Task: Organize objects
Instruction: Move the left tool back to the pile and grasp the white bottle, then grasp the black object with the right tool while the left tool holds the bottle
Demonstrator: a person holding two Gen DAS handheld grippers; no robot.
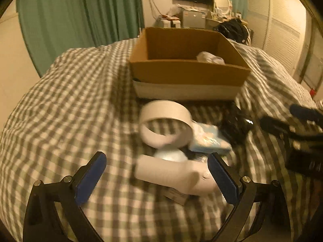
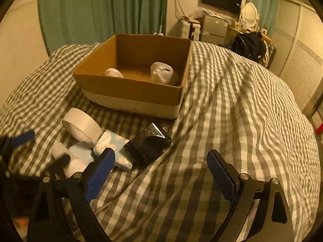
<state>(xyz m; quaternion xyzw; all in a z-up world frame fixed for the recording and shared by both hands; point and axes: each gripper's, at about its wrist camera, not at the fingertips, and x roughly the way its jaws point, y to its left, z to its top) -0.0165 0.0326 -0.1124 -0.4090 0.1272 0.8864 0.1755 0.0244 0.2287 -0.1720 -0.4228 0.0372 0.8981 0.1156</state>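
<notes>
Grey-and-white checked bed cover (image 2: 232, 109), green curtains (image 2: 80, 10) behind. Open brown cardboard box (image 2: 131, 89) on bed, two white bundles inside. Near box: wide white tape roll (image 1: 165, 124), pale blue packet (image 2: 117, 151), glossy black pouch (image 2: 149, 143), white cylinder (image 1: 163, 171). Left gripper (image 1: 157, 178) fingers spread either side of cylinder, not touching. Right gripper (image 2: 161, 175) fingers spread over bare cover.

You see a grey-and-white checked bedcover (image 2: 232, 104) under a brown cardboard box (image 2: 129, 88) with a white lower band. Near it lie a white tape roll (image 2: 82, 127), a pale blue patterned tissue pack (image 2: 117, 147) and a glossy black pouch (image 2: 149, 147). Your 2 black hand-held grippers, left (image 1: 157, 179) and right (image 2: 161, 173), carry blue pads. Green curtains (image 2: 90, 10) hang behind.
</notes>
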